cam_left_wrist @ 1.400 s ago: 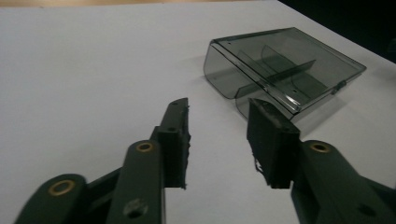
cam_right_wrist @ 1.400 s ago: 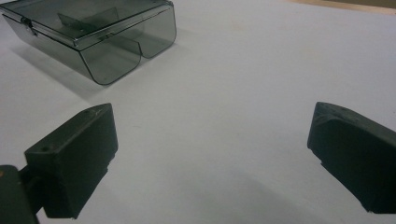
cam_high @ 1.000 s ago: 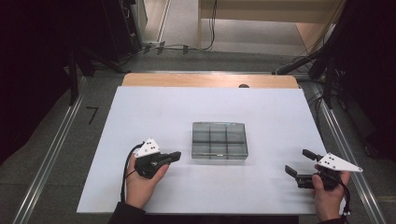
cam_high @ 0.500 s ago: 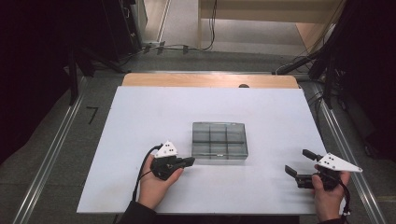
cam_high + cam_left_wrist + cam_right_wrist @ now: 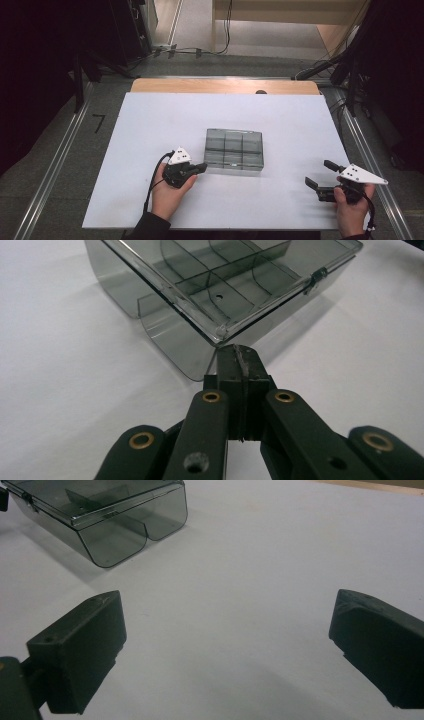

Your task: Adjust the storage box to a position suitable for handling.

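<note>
High view: the smoky clear plastic box with compartments point(image 5: 234, 149) is seen just beside the pinched-shut, empty left gripper point(image 5: 200, 168); the wide-open right gripper point(image 5: 320, 175) is kept well apart.

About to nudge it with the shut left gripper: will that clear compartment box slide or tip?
The compartment box looks like thin empty plastic, so probably light. It sits low and flat on the smooth white table, so it likely slides rather than tips.

A white sheet point(image 5: 150, 125) is covering most of the table point(image 5: 225, 86), whose wooden far edge is showing beyond it. Black cables point(image 5: 200, 50) are lying across the grey floor point(image 5: 60, 165) behind the table, and metal rails point(image 5: 55, 165) are running along both sides.
</note>
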Demonstrator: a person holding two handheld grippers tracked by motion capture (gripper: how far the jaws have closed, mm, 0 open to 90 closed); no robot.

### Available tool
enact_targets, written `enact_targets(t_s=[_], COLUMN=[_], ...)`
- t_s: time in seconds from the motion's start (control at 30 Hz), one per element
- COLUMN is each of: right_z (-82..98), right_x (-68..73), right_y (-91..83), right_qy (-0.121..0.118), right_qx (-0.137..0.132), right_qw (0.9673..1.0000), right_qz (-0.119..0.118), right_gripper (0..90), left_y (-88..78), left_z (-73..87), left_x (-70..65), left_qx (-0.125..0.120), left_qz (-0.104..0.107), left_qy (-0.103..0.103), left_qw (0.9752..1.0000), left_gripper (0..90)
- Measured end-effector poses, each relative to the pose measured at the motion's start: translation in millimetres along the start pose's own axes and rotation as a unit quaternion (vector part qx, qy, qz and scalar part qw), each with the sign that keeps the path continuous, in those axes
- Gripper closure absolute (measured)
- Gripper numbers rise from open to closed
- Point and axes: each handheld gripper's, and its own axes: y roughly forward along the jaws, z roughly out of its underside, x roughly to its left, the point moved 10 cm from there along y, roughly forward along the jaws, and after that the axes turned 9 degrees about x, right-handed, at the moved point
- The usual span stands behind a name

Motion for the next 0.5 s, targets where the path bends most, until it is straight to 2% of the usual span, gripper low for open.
enact_targets(t_s=[0.27, 0.4, 0.5], right_z=[0.0, 0.1, 0.0], right_x=[-0.2, 0.0, 0.1], right_y=[0.0, 0.1, 0.0], right_qy=[0.000, 0.000, 0.000], right_qx=[0.000, 0.000, 0.000], right_qw=[1.0000, 1.0000, 1.0000], right_qz=[0.001, 0.001, 0.001], right_gripper=[0.4, 0.4, 0.4], left_y=[4.6, 5.2, 1.6], left_z=[-6.5, -14.9, -18.6], left_x=[12.3, 21.6, 22.3], left_qx=[-0.001, -0.003, -0.010], left_qz=[-0.008, -0.015, -0.011], left_qy=[-0.024, -0.036, -0.031], left_qw=[0.9997, 0.9993, 0.9994], left_gripper=[89.5, 89.5, 89.5])
